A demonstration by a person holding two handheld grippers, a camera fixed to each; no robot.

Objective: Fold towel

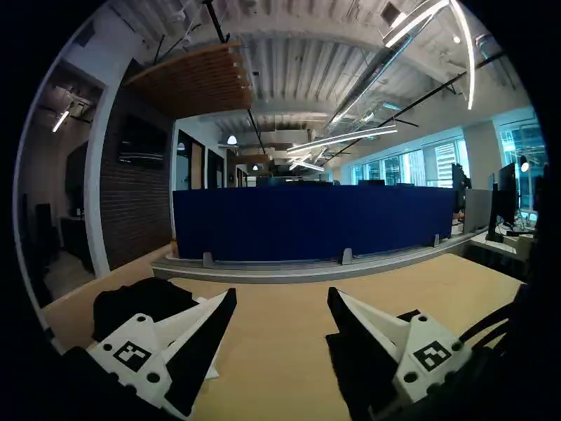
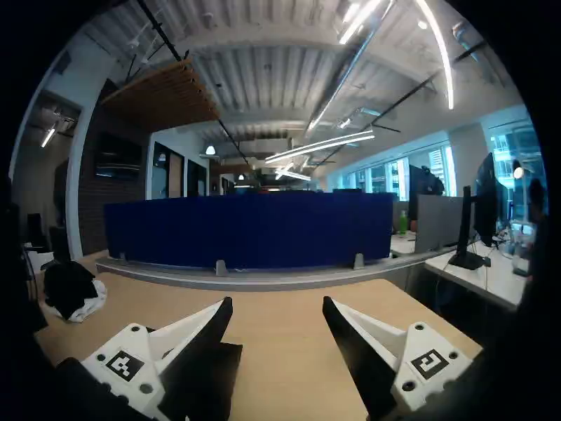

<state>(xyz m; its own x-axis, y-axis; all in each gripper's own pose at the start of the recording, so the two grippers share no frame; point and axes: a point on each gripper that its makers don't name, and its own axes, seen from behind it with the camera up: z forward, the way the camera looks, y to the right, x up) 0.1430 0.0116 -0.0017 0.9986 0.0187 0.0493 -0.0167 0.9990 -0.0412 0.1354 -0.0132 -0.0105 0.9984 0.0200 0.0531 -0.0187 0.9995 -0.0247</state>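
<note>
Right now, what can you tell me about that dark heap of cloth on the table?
The heap of cloth is black and crumpled, bunched into a lump rather than folded or spread flat. A white piece peeks out under its right side. It rests on the light wooden table, near the left edge in the right gripper view, short of the blue divider. Only the table and the white piece touch it.

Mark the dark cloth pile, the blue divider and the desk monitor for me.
dark cloth pile [image 2: 66,284]: right gripper view, on its black upper part.
blue divider [image 1: 308,221]: left gripper view, middle of its front panel.
desk monitor [image 2: 485,200]: right gripper view, on its dark panel.
</note>
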